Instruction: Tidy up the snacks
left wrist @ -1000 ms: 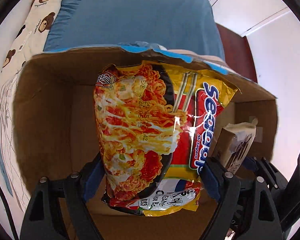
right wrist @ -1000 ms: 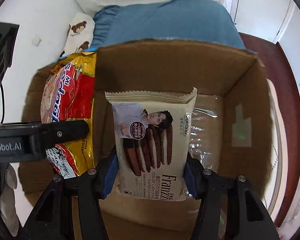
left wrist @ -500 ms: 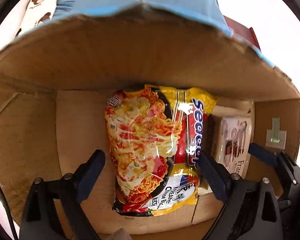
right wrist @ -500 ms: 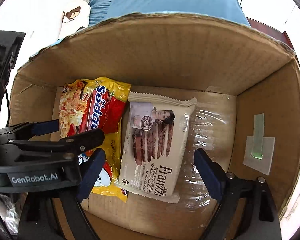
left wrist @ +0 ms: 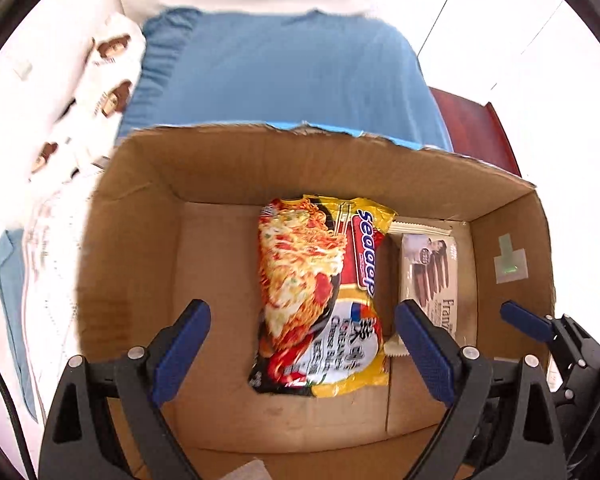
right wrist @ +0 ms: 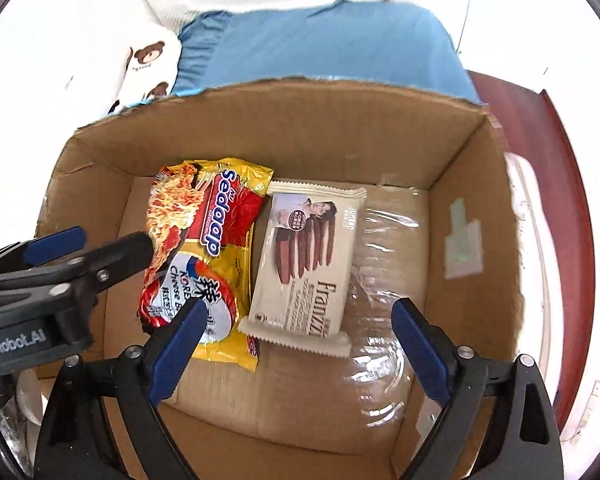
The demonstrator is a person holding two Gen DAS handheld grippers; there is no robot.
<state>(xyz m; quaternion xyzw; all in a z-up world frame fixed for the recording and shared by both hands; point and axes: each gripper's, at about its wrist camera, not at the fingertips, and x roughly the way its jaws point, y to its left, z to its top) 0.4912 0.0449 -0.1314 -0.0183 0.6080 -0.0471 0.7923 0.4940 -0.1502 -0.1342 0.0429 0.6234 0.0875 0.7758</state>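
Currently the noodle packet [left wrist: 320,292] is lying flat on the floor of the cardboard box [left wrist: 132,232], centre frame in the left wrist view, with the biscuit packet [right wrist: 308,264] just beside it, apparently touching along one edge. The left gripper [left wrist: 302,344] is hovering above with jaws apart, gripping nothing. The right gripper [right wrist: 296,348] is likewise sitting spread, empty, lower frame.

In the left wrist view, the bear-print cloth [left wrist: 112,52] at ten o'clock is smeared by blur, and the left gripper's right finger [left wrist: 424,344] hides the cookie pack's [left wrist: 430,268] lower left corner. In the right wrist view, the noodle packet's [right wrist: 204,248] lower edge sits behind the right gripper's left finger [right wrist: 176,352].
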